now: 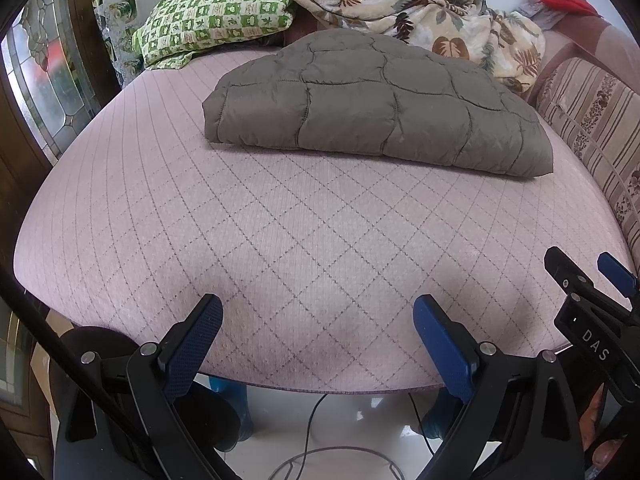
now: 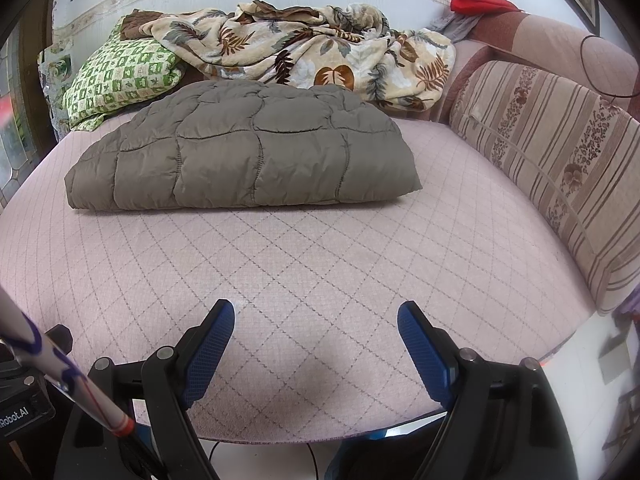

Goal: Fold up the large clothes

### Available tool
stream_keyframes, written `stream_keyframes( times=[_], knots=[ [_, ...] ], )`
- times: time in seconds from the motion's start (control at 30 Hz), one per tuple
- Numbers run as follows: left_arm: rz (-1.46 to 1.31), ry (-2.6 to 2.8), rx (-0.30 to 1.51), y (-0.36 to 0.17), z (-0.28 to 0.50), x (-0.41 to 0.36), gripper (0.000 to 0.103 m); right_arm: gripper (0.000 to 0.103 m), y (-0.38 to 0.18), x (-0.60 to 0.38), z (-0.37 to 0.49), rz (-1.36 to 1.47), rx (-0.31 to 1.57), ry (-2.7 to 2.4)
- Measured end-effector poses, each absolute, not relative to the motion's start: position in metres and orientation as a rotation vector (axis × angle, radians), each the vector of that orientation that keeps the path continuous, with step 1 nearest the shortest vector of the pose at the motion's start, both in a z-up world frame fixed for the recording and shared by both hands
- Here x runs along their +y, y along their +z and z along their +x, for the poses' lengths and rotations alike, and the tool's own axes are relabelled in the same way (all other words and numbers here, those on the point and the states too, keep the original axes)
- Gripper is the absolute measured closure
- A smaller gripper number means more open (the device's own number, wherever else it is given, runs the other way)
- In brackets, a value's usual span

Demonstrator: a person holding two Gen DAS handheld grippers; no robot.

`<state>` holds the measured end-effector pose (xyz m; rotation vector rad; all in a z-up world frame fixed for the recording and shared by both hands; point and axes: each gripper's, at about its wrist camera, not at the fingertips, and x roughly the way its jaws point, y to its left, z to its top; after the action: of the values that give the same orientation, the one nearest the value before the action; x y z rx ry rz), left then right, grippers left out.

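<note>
A grey-brown quilted padded garment (image 1: 380,104) lies folded into a thick rectangle on the pink quilted mattress (image 1: 280,240); it also shows in the right wrist view (image 2: 248,160). My left gripper (image 1: 318,308) is open and empty above the mattress's near edge, well short of the garment. My right gripper (image 2: 316,314) is open and empty too, over the near part of the mattress (image 2: 320,260). The right gripper's fingers (image 1: 576,276) show at the right of the left wrist view.
A leaf-print blanket (image 2: 312,48) and a green checked pillow (image 2: 116,76) lie behind the garment. A striped cushion (image 2: 560,168) lines the right side. A red item (image 2: 476,0) rests on the sofa back. Cables (image 1: 316,440) lie on the floor below.
</note>
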<state>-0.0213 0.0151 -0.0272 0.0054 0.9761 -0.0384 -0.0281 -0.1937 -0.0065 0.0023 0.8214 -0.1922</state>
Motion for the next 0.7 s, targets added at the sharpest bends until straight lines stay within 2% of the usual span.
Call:
stream_keyframes(
  times=[0.7],
  knots=[
    [0.017, 0.001, 0.964, -0.03, -0.006, 0.022, 0.007, 0.015, -0.009, -0.193, -0.029, 0.001, 0.816, -0.186]
  ],
)
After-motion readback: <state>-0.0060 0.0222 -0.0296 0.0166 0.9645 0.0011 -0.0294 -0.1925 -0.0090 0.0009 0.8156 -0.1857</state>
